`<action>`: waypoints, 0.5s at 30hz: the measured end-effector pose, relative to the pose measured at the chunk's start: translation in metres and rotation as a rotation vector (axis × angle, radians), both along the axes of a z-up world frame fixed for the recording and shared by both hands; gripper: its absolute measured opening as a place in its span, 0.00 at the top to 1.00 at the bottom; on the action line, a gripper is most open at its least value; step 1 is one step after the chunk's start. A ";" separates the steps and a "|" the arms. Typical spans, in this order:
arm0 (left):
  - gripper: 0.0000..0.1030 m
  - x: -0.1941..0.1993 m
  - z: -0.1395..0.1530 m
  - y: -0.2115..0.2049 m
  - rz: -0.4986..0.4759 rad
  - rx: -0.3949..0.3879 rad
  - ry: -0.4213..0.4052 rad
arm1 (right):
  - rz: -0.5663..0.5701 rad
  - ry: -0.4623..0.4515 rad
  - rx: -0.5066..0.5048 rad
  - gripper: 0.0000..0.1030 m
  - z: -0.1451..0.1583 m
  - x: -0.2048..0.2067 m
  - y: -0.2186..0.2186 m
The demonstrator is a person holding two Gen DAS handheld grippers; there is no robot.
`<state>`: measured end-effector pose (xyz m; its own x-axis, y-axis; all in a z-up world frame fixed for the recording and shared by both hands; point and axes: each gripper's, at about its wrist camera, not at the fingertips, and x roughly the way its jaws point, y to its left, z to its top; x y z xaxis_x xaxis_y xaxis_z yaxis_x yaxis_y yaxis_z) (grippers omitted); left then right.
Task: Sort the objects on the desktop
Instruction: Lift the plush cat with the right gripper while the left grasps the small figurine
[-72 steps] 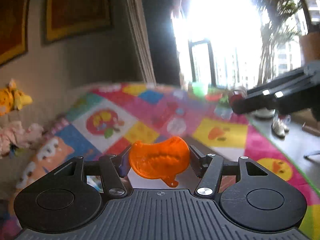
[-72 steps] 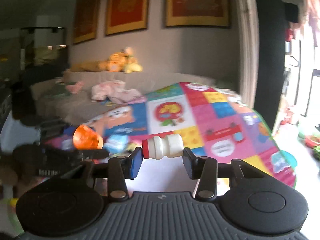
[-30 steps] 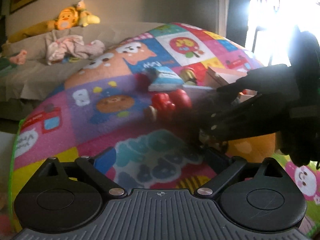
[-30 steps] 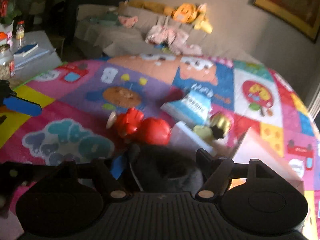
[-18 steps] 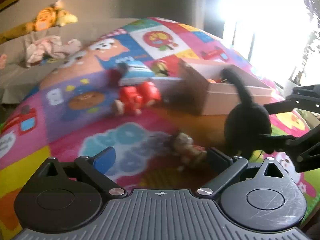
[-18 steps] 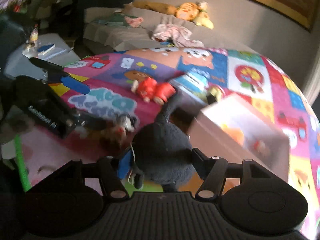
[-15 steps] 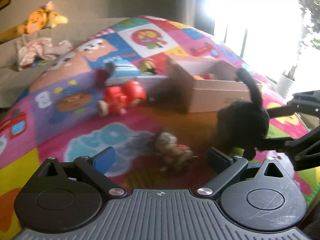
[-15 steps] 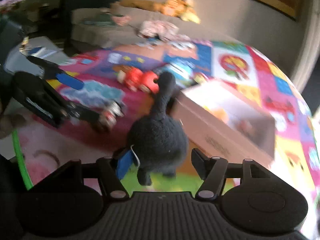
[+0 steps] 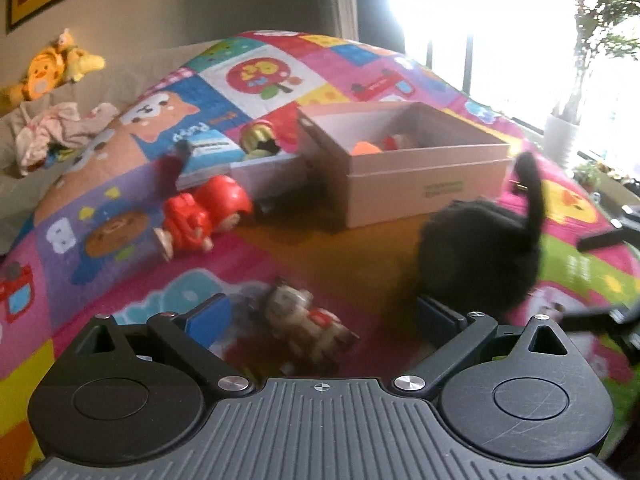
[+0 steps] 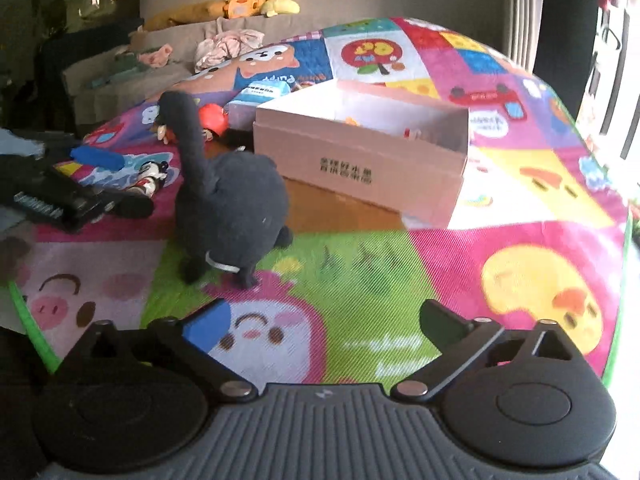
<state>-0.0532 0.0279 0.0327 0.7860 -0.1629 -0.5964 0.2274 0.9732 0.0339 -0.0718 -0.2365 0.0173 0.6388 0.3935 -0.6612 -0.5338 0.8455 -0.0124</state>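
The right gripper (image 10: 322,326), jaws just sprung wide and empty, should regrasp the black plush cat (image 10: 232,204) at its 11 o'clock; the left gripper (image 9: 320,316), jaws wide, straddles the small figure (image 9: 304,320).

Your left wrist cam gets strong backlight: window (image 9: 480,20) ahead-right of the claw (image 9: 320,316) is blown out to white, w/ glare washing the top right. Black plush (image 9: 480,256) is a motion-smeared silhouette; small toy (image 9: 308,320) btwn the fingers is blurred too. Right wrist view is sharper, dim at left. Fisheye bends the mat (image 10: 520,240) at both edges.
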 end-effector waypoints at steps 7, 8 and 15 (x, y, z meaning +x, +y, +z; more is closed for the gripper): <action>0.02 0.017 -0.014 -0.005 -0.100 -0.001 0.059 | -0.001 0.041 0.037 0.00 -0.009 -0.002 0.002; 0.02 0.013 -0.015 -0.007 -0.126 -0.010 0.068 | -0.002 0.047 0.046 0.00 -0.009 -0.002 0.000; 0.02 -0.026 -0.012 -0.024 -0.287 -0.015 0.073 | 0.015 0.029 0.022 0.00 -0.010 -0.003 0.003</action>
